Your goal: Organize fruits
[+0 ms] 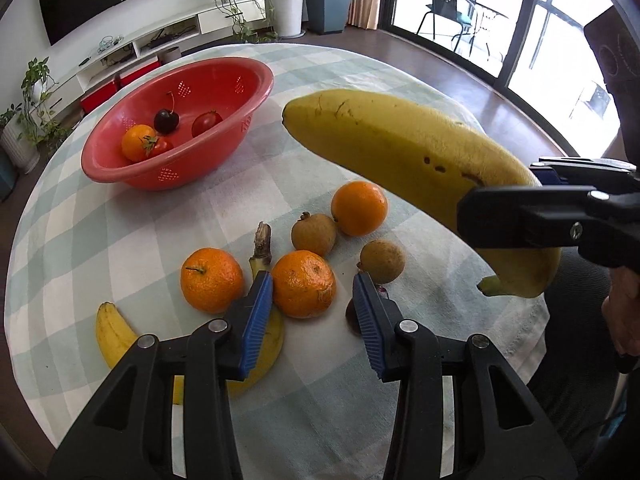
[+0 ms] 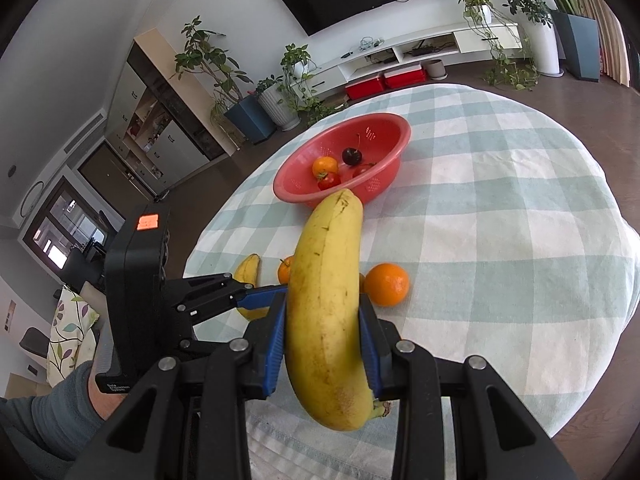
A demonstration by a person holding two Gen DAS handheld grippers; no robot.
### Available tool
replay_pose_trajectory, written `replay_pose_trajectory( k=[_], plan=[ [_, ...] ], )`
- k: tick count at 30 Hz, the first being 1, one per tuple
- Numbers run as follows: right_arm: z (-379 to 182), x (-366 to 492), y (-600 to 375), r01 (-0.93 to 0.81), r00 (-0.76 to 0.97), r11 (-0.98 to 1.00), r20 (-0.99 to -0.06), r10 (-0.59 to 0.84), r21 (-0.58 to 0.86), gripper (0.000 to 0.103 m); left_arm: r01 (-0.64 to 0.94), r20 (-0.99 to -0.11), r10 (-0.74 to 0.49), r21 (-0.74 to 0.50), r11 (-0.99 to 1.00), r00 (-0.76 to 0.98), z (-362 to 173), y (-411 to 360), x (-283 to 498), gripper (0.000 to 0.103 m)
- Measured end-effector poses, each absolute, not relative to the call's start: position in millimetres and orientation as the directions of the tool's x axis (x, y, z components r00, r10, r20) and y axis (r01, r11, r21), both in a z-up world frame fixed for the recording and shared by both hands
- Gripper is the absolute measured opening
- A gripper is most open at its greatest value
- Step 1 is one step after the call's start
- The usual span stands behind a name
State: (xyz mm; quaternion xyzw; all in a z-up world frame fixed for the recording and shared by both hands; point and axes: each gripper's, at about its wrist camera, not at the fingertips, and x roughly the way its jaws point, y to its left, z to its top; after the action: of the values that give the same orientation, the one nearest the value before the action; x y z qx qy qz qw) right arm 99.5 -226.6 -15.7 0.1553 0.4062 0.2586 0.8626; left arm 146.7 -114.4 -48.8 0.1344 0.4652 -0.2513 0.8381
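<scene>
Second banana (image 1: pixel 120 340) lies partly hidden behind left claw (image 1: pixel 312 320).

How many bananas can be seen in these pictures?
2. One banana is held in the right gripper above the table. The other banana lies on the tablecloth under the left gripper. None seems hidden.

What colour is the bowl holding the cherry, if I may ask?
Red bowl, shown best in the left wrist view.

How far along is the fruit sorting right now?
Done: four small fruits sit in the red colander. In hand: the right gripper clamps a banana. Left: a second banana, three oranges and two brown fruits lie on the tablecloth by the left gripper.
</scene>
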Motion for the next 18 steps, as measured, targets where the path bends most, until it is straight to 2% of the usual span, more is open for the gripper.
replay_pose_trajectory(
  k=[13, 18],
  plan=[
    [-23, 98, -225, -0.314, 0.531, 0.825, -0.633, 0.563, 0.47, 0.036, 0.615, -0.885, -0.197, 0.119, 0.779, 0.421, -62, -134, 168, 0.038],
    [-26, 100, -222, -0.308, 0.528, 0.834, -0.646, 0.55, 0.458, 0.036, 0.637, -0.9, -0.191, 0.116, 0.762, 0.391, -60, -131, 162, 0.038]
  ],
)
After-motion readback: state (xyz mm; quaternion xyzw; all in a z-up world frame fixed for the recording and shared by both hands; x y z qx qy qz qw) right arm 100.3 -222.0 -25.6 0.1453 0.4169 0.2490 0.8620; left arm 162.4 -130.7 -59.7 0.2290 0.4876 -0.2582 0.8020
